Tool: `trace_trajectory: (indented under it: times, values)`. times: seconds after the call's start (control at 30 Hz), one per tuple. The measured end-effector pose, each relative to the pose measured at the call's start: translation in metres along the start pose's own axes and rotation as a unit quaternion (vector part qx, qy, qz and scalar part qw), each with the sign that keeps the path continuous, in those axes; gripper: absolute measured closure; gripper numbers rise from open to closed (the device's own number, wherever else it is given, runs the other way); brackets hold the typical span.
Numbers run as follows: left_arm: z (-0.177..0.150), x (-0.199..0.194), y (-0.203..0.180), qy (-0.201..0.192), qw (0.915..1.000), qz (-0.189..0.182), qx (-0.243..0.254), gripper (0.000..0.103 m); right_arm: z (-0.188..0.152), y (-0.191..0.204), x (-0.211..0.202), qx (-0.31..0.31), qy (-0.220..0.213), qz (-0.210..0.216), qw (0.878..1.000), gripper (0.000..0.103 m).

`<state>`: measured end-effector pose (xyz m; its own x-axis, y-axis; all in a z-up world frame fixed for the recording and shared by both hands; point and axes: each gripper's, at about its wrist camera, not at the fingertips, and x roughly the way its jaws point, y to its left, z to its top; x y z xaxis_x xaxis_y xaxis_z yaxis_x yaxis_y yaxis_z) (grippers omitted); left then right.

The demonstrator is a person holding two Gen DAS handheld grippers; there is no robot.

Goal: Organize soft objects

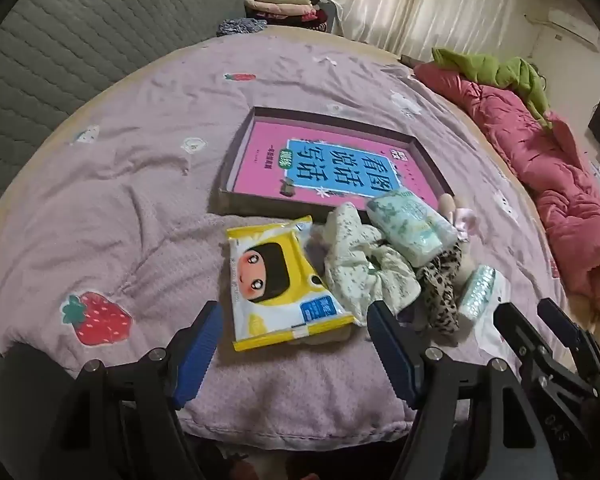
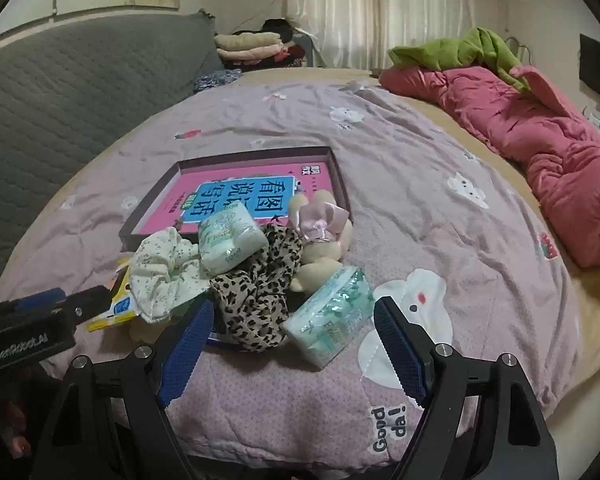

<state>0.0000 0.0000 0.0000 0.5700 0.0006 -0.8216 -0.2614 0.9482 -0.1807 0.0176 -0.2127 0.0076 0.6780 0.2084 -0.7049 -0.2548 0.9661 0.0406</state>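
Grippers first: our left gripper (image 1: 294,354) and right gripper (image 2: 294,350) both stand spread wide with nothing between the pads, hovering over the near edge of the bed (image 2: 480,208). Nearest our left one lies the yellow wet-wipe pack (image 1: 276,284), flat and slick, so we would pinch it by a short edge. Before the right one sits a tissue pack (image 2: 332,312), light and squashy; we should grip across its narrow width. Beside it the leopard scrunchie (image 2: 256,300) and floral scrunchie (image 2: 164,272) are limp, so any bunched fold serves. A second tissue pack (image 2: 230,238) rests on them. Behind sits what looks like a small plush toy (image 2: 320,236) with a pink bow. Farthest, mid-bed, lies the shallow box (image 2: 342,184) holding a pink book (image 2: 236,196).
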Motion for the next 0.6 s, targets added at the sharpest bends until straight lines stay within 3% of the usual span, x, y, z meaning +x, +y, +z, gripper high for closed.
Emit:
trace_trajectory:
  times: [0.23, 0.43, 0.6]
  values:
    - [-0.003, -0.006, -0.018, -0.009, 0.9993, 0.03, 0.02, 0.03, -0.001, 0.003, -0.002, -0.011, -0.004, -0.013, 1.0, 0.02]
    - [-0.001, -0.004, -0.002, 0.001, 1.0, -0.001, 0.002, 0.03, 0.0, -0.002, -0.002, 0.001, -0.003, -0.01, 1.0, 0.02]
    - [-0.003, -0.002, -0.001, 0.002, 1.0, -0.001, 0.005, 0.03, -0.001, -0.005, 0.001, 0.008, 0.006, -0.011, 1.0, 0.02]
